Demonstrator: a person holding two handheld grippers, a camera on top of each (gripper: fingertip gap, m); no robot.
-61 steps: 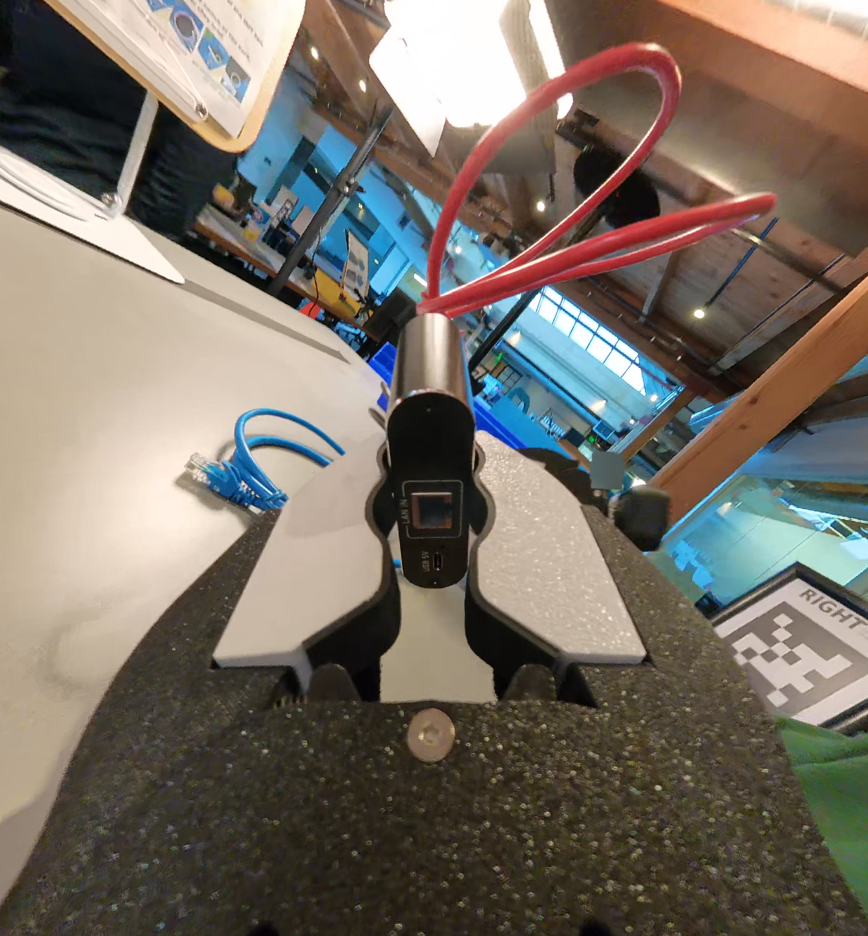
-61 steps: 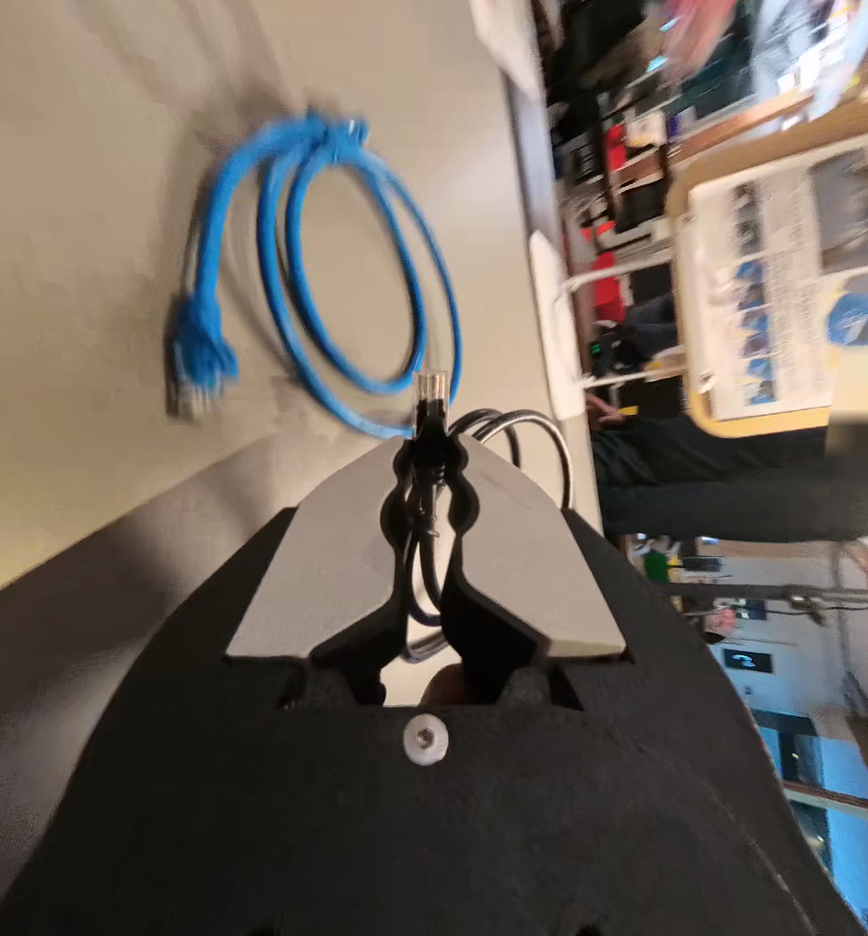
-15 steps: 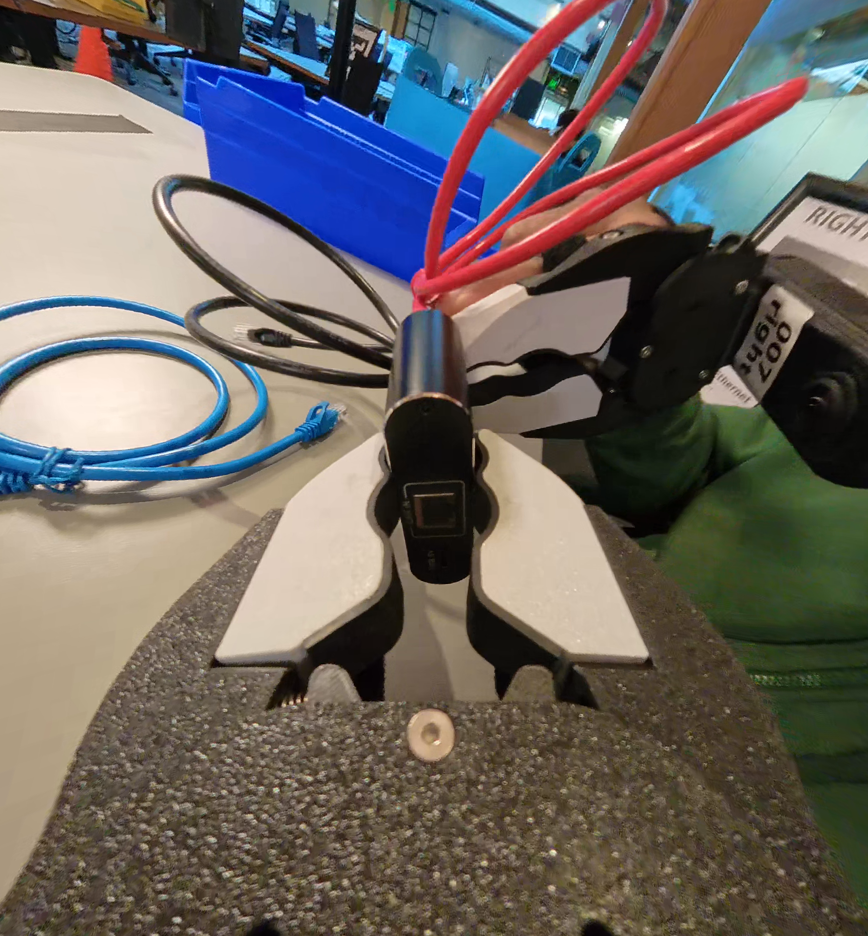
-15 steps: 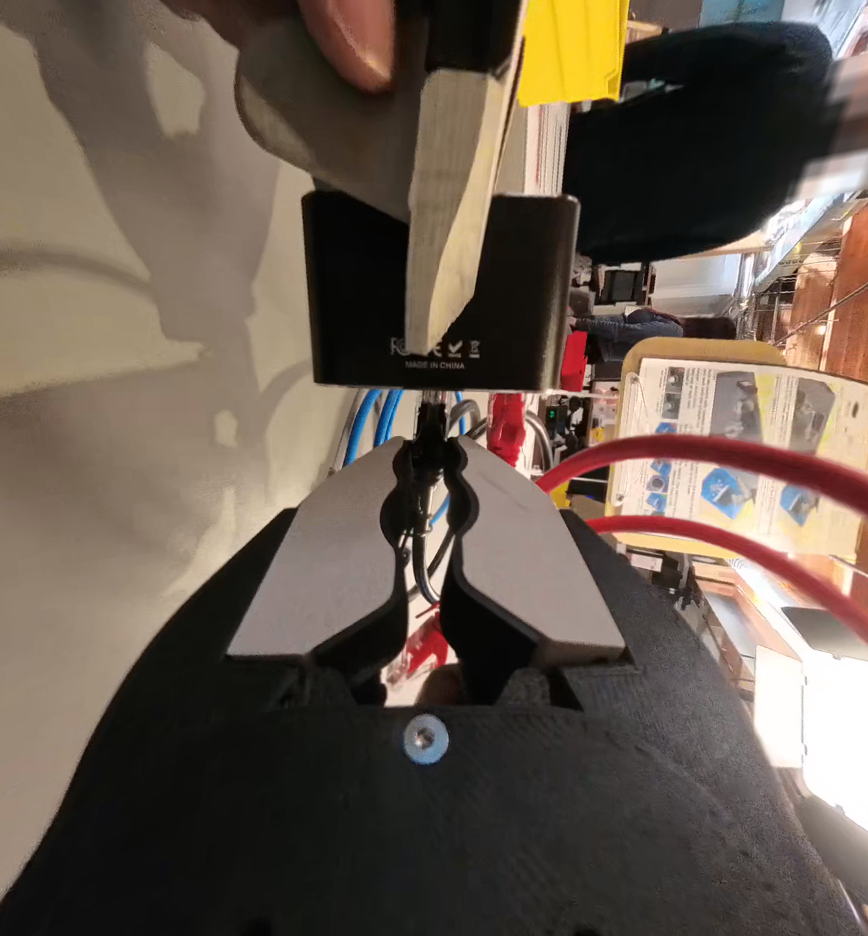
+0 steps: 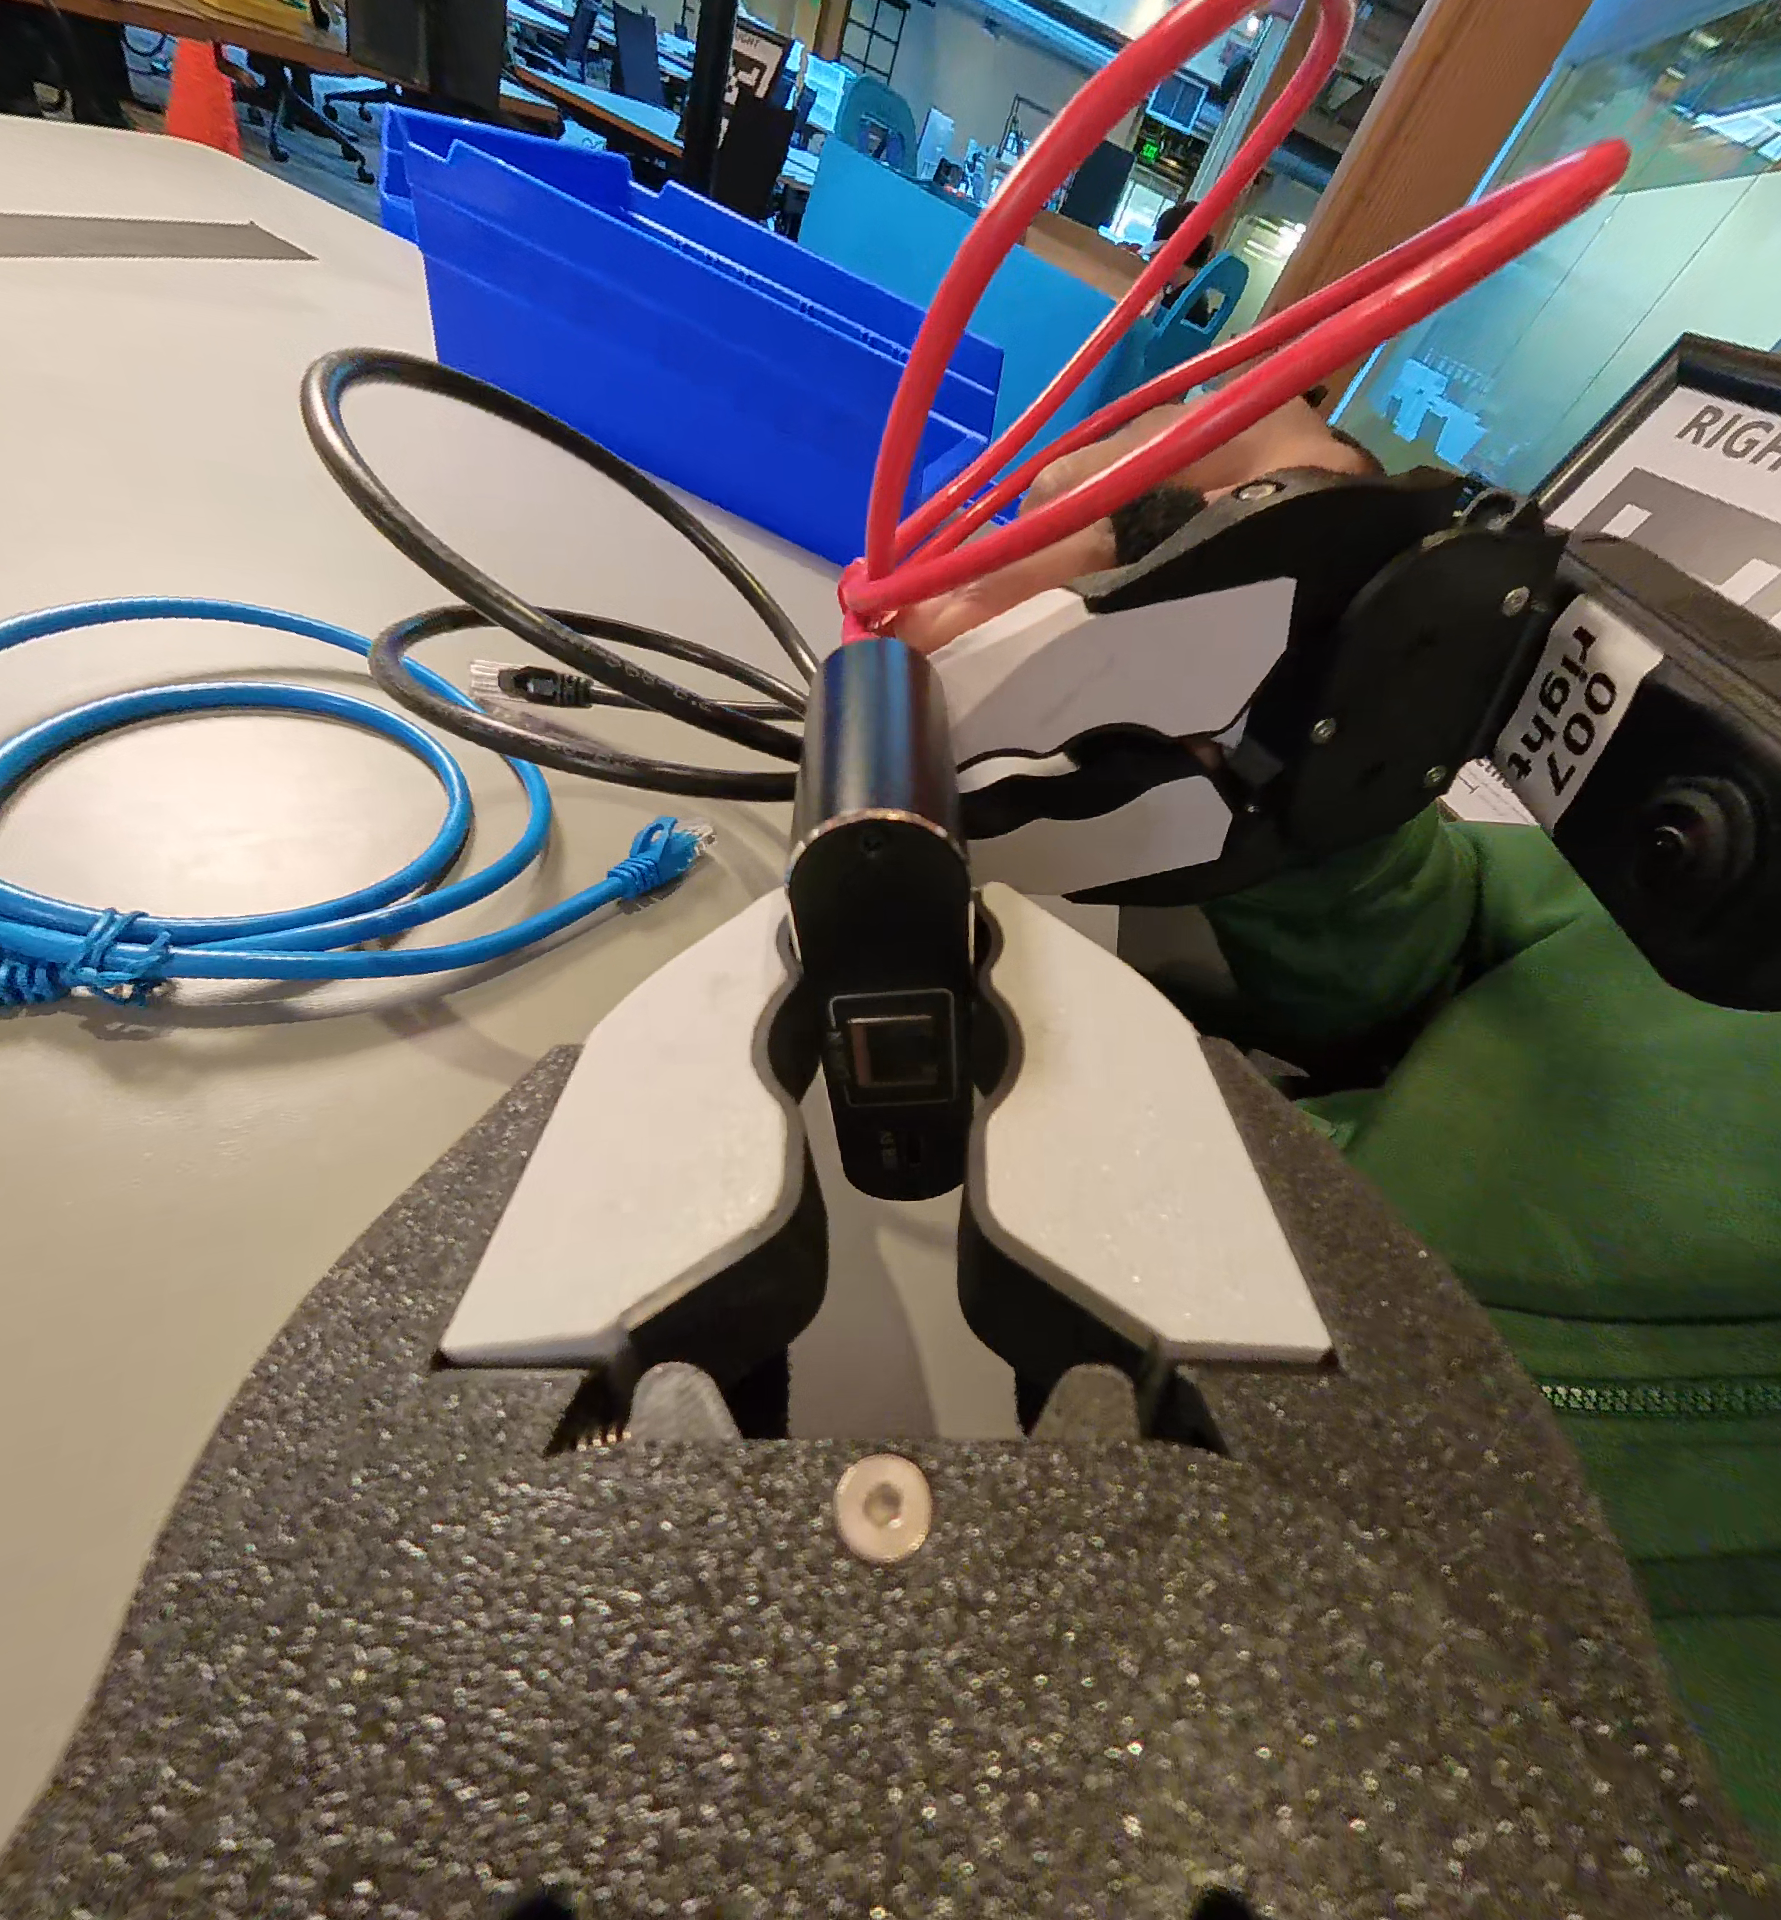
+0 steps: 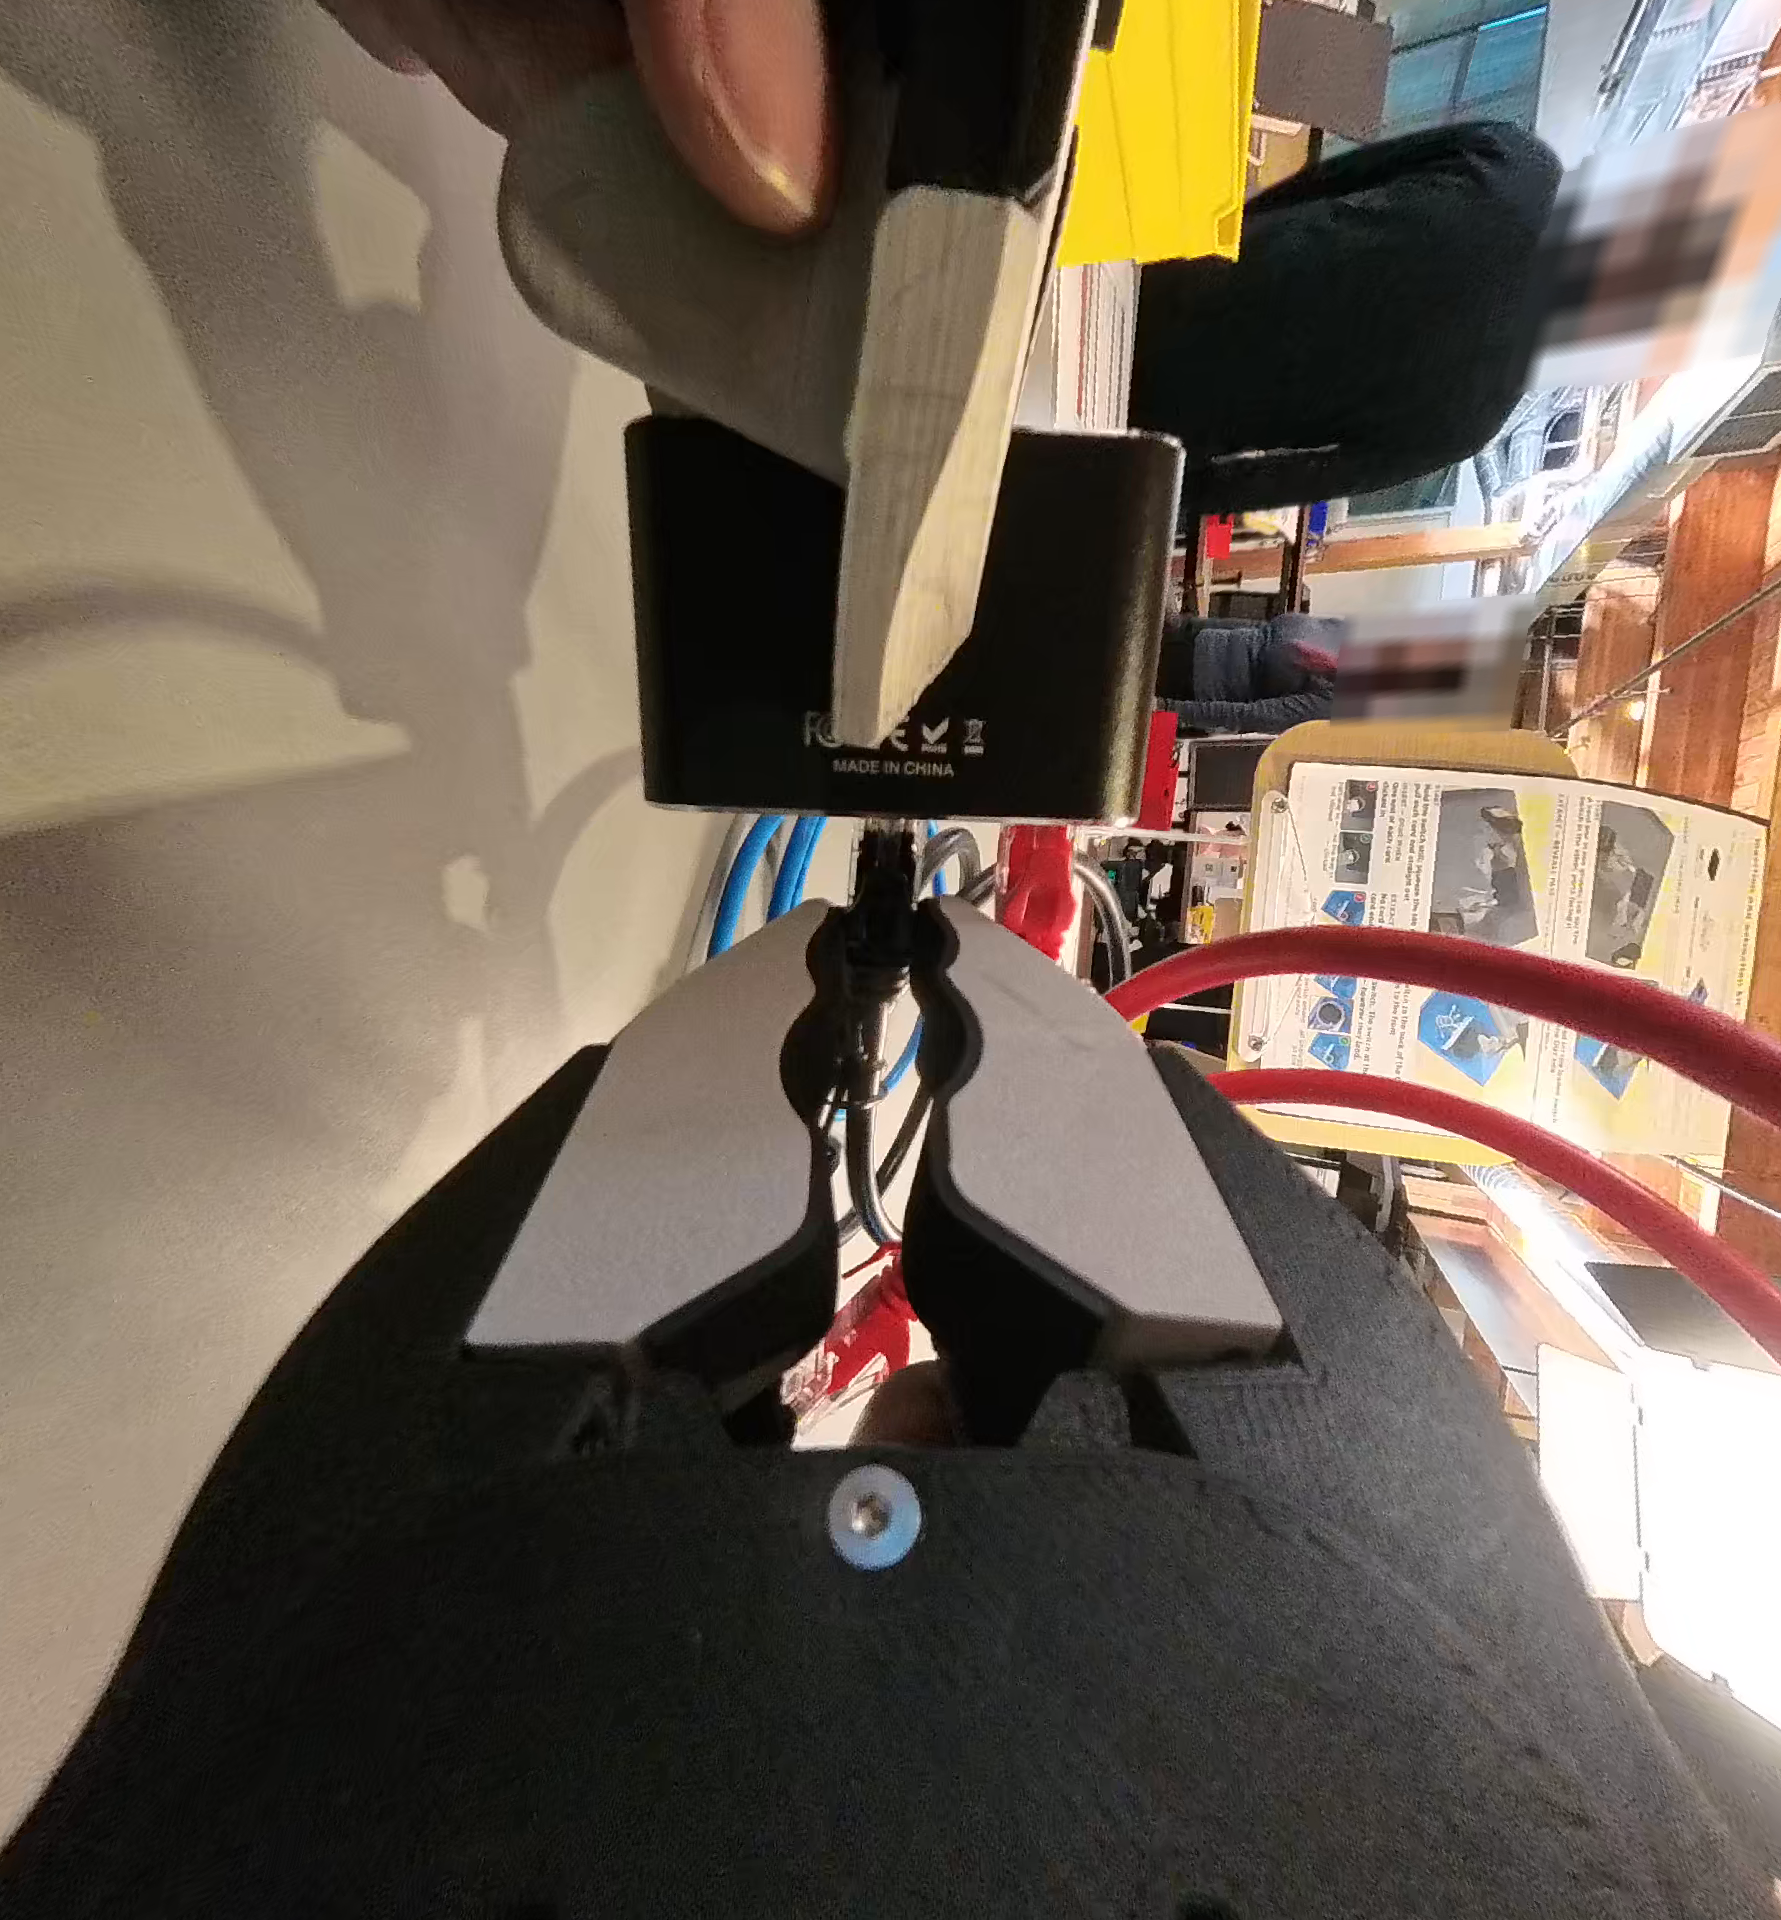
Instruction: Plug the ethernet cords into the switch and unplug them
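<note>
Two hand-held grippers clamp tight: left (image 5: 881, 997) on the black switch (image 5: 881, 831), right (image 6: 881, 956) on a black cord plug (image 6: 884, 883).

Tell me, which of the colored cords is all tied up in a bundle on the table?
The blue ethernet cord, coiled and tied with a twist tie on the table. The black cord lies loose; the red cord loops up from the switch.
</note>
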